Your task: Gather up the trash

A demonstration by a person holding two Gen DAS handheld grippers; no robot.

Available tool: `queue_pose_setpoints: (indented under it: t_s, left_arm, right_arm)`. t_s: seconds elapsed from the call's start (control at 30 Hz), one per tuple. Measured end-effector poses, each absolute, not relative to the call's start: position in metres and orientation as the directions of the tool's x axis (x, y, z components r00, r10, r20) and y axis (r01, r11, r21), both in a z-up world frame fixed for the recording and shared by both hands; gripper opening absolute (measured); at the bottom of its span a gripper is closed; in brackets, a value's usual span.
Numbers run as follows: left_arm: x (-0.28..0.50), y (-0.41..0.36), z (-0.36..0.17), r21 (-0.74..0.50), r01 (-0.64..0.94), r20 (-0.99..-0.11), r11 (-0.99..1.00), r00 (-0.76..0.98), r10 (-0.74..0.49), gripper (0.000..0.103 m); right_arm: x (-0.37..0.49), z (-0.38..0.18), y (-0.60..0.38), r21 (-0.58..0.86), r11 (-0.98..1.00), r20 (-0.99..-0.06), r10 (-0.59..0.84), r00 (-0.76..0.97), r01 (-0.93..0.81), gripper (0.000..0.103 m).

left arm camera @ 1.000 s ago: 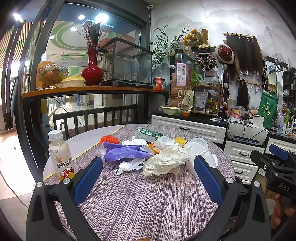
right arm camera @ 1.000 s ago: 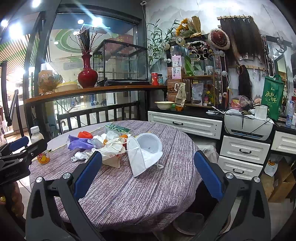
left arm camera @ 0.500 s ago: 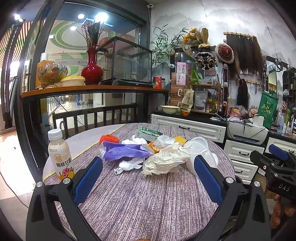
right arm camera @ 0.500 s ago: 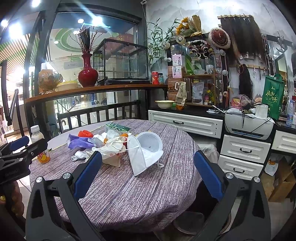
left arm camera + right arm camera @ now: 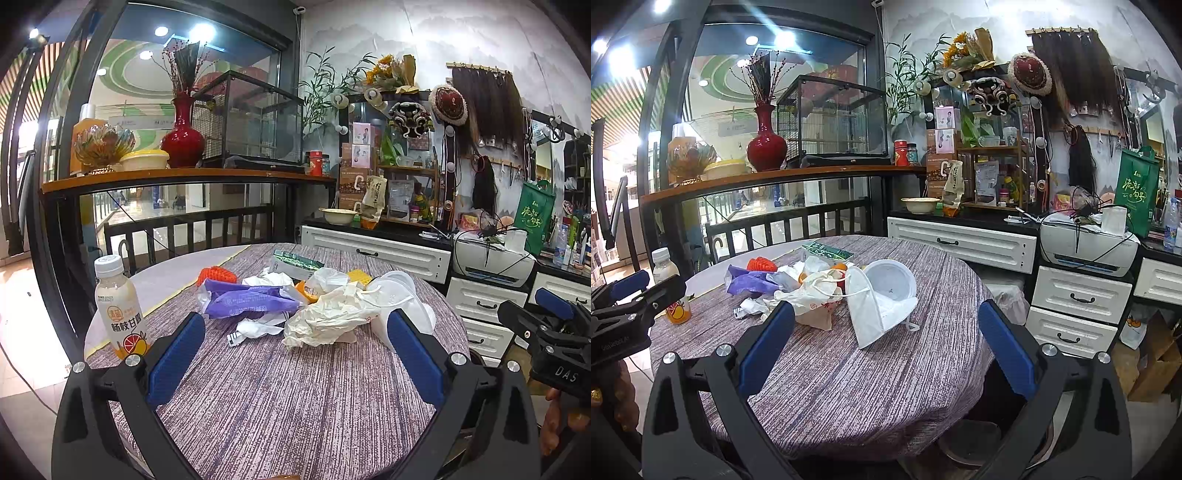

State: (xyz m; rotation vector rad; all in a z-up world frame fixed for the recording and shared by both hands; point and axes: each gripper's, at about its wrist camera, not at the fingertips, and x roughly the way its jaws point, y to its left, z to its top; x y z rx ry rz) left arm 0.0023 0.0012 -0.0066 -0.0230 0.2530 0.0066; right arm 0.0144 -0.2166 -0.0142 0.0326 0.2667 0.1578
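Note:
A heap of trash lies on a round table with a purple striped cloth [image 5: 288, 398]. It holds a purple wrapper [image 5: 251, 301], crumpled white paper [image 5: 328, 314], a white face mask [image 5: 875, 314], a white plastic lid [image 5: 890, 278], an orange net [image 5: 216, 275] and a green packet [image 5: 295, 260]. A juice bottle [image 5: 118, 306] stands at the table's left edge. My left gripper [image 5: 295, 354] is open and empty, short of the heap. My right gripper [image 5: 886, 347] is open and empty, near the mask. The heap also shows in the right wrist view [image 5: 812, 284].
A black railing with a wooden shelf [image 5: 184, 175] carries a red vase [image 5: 183, 140] and a glass case behind the table. White drawers [image 5: 1078, 306] and a printer [image 5: 1089, 247] stand to the right. A dark bin [image 5: 975, 439] sits on the floor under the table's right side.
The right gripper has crept a little closer to the table. The left gripper has hardly moved. Both stay open.

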Motion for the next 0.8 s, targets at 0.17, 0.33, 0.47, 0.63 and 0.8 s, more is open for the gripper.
queue_pose_setpoints:
  t_s: [0.17, 0.33, 0.47, 0.63, 0.8]
  left_arm:
    - [0.003, 0.001, -0.006, -0.022, -0.01, -0.251, 1.0, 0.968, 0.004, 0.098]
    - [0.006, -0.001, -0.018, -0.02, -0.008, -0.261, 1.0, 0.965, 0.002, 0.098]
    - [0.007, -0.001, -0.023, -0.021, -0.007, -0.267, 1.0, 0.964, 0.001, 0.098]
    - [0.007, -0.001, -0.021, -0.02, -0.007, -0.268, 1.0, 0.964, 0.001, 0.098]
    - [0.008, -0.001, -0.02, -0.018, -0.005, -0.273, 1.0, 0.962, -0.001, 0.098]
  right_arm:
    - [0.015, -0.017, -0.216, 0.053, 0.987, -0.266, 0.161, 0.95, -0.153, 0.098]
    - [0.017, -0.017, -0.217, 0.057, 0.987, -0.272, 0.161, 0.949, -0.151, 0.098]
    - [0.018, -0.016, -0.218, 0.057, 0.987, -0.277, 0.161, 0.947, -0.151, 0.098]
    - [0.018, -0.016, -0.219, 0.057, 0.987, -0.281, 0.163, 0.946, -0.153, 0.098]
    - [0.02, -0.015, -0.22, 0.06, 0.986, -0.29, 0.169, 0.942, -0.158, 0.098]
